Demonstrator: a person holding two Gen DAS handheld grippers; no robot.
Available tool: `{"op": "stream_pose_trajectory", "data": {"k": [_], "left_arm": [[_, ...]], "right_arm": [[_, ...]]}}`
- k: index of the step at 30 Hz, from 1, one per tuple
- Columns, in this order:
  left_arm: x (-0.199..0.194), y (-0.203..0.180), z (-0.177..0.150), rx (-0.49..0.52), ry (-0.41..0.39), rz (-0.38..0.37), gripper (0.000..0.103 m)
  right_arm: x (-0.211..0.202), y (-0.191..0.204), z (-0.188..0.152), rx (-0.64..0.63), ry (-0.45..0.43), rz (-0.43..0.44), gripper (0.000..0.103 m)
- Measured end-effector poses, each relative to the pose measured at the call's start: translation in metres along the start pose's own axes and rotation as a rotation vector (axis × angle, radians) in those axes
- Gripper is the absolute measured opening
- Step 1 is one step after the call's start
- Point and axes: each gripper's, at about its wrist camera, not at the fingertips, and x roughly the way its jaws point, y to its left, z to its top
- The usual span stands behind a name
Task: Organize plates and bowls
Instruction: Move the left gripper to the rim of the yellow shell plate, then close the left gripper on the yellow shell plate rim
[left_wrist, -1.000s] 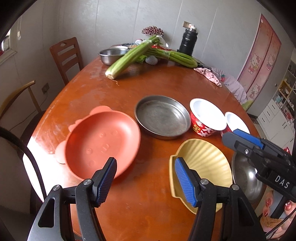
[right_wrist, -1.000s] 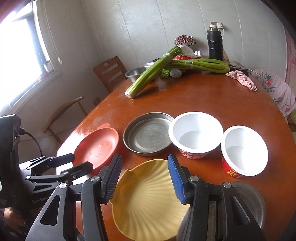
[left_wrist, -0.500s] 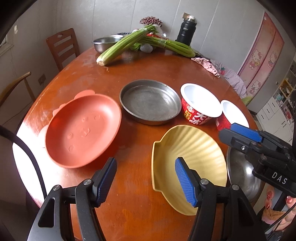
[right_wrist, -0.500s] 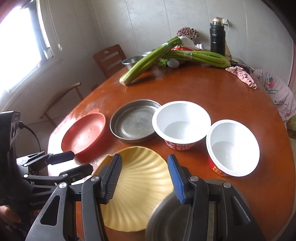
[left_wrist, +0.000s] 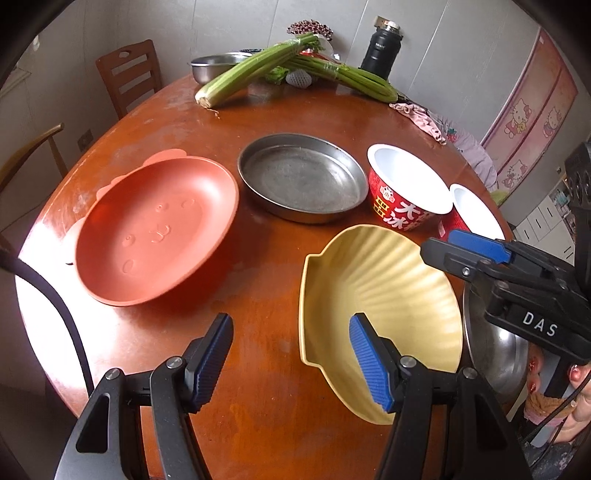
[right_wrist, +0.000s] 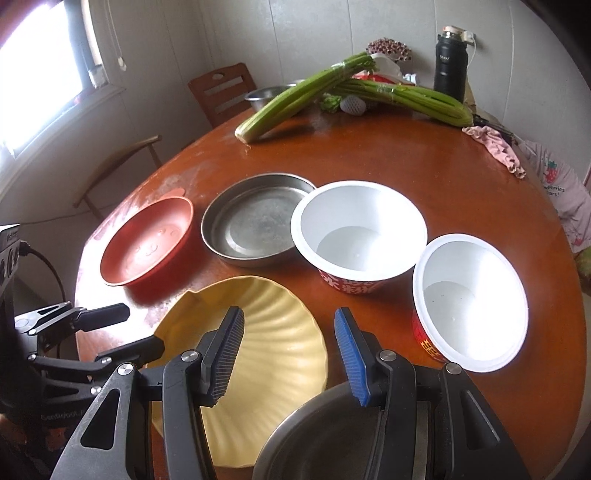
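A glossy round wooden surface (left_wrist: 258, 369) fills both views. At the left of the left wrist view lies a matte terracotta plate (left_wrist: 155, 232) embossed with a face; at centre a dull, scratched steel pan (left_wrist: 301, 182), empty. To its right stand two empty white-lined paper bowls (right_wrist: 360, 236) with red printed sides bearing Chinese characters. A ribbed, shell-shaped yellow plate (left_wrist: 384, 291) lies lower right, beside a shiny steel bowl (right_wrist: 325, 439). The left tongs (left_wrist: 291, 358) are seen parted, gripping nothing. The right tongs (right_wrist: 288, 354), marked "DAS", likewise stand apart and empty.
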Motion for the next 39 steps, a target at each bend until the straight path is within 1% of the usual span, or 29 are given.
{"op": "stream_pose_trajectory", "data": {"k": [7, 13, 17, 21, 22, 25, 30, 33, 39], "left_arm": [[0.013, -0.007, -0.002, 0.015, 0.036, -0.006, 0.065], [0.015, -0.01, -0.003, 0.022, 0.042, -0.023, 0.065], [0.016, -0.013, -0.005, 0.023, 0.046, -0.041, 0.065], [0.021, -0.017, -0.008, 0.02, 0.069, -0.072, 0.065], [0.021, -0.018, -0.008, 0.021, 0.063, -0.07, 0.065], [0.022, -0.019, -0.008, 0.021, 0.059, -0.079, 0.058], [0.021, -0.017, -0.009, 0.033, 0.045, -0.064, 0.046], [0.021, -0.017, -0.009, 0.05, 0.039, -0.049, 0.043], [0.018, -0.004, -0.009, 0.023, 0.032, -0.047, 0.042]], "right_arm": [[0.011, 0.004, 0.001, -0.014, 0.029, -0.001, 0.053], [0.021, 0.004, 0.002, -0.027, 0.058, -0.023, 0.053], [0.028, 0.004, 0.001, -0.028, 0.084, -0.037, 0.053], [0.036, 0.005, 0.0, -0.035, 0.106, -0.046, 0.053], [0.037, 0.005, 0.0, -0.036, 0.11, -0.045, 0.053], [0.04, 0.008, 0.0, -0.037, 0.123, -0.034, 0.053], [0.041, 0.012, -0.001, -0.047, 0.127, -0.029, 0.053], [0.041, 0.016, -0.001, -0.05, 0.131, -0.032, 0.054], [0.042, 0.025, -0.002, -0.06, 0.137, -0.009, 0.055]]}}
